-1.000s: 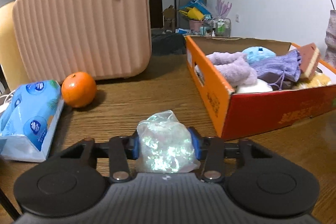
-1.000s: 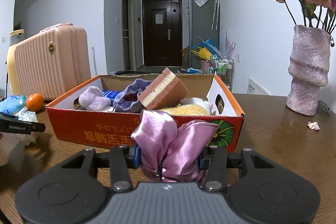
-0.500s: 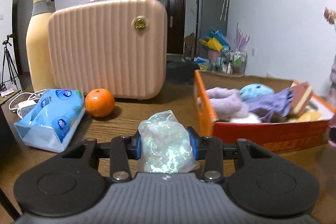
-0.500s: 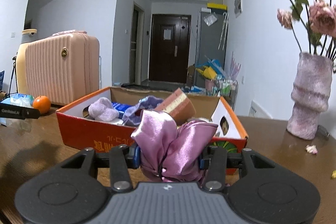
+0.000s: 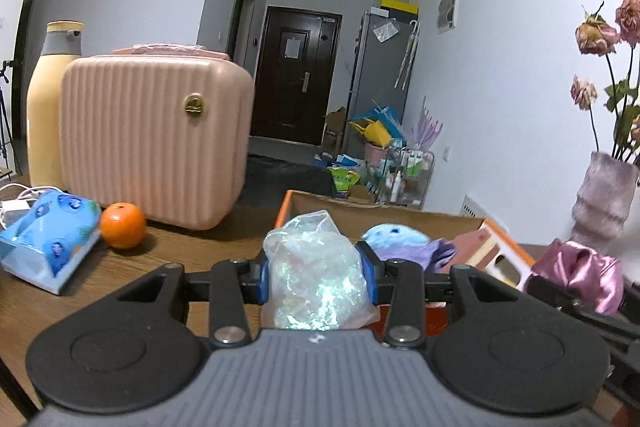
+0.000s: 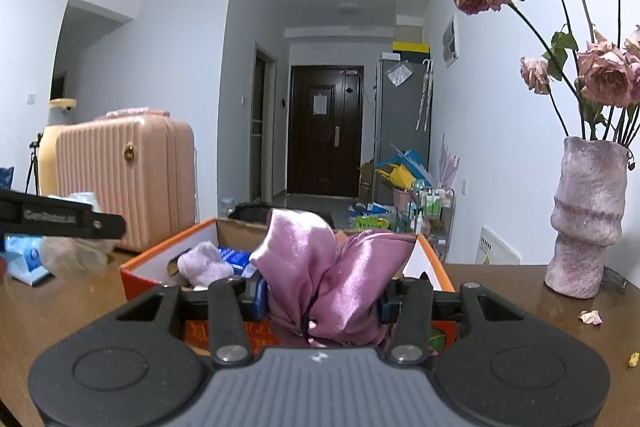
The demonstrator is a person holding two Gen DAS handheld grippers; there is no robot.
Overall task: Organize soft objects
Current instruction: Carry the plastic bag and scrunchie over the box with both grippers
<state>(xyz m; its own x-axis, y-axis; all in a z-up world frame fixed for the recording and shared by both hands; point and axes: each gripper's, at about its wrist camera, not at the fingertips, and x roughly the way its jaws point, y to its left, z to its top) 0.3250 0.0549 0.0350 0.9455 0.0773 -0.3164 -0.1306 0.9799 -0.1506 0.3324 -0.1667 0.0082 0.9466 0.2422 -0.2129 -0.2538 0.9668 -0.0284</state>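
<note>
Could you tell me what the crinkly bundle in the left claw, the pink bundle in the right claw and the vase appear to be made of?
Crinkly bundle: seemingly thin clear plastic film, iridescent; it creases sharply and glints green.
Pink bundle: probably satin fabric, glossy; smooth folds with soft highlights.
Vase: possibly ceramic or stone, matte and mottled; rough, uneven surface without shine.

**Satin pouch clamped before the orange box**

The right tongs (image 6: 320,297) pinch a pink satin pouch (image 6: 328,271) in front of an orange cardboard box (image 6: 160,273) holding a lilac plush (image 6: 204,267). A dried-rose vase (image 6: 586,219) stands on the bench (image 6: 520,291) at right. The left tongs (image 6: 60,217) reach in beside a pink suitcase (image 6: 128,183).
</note>
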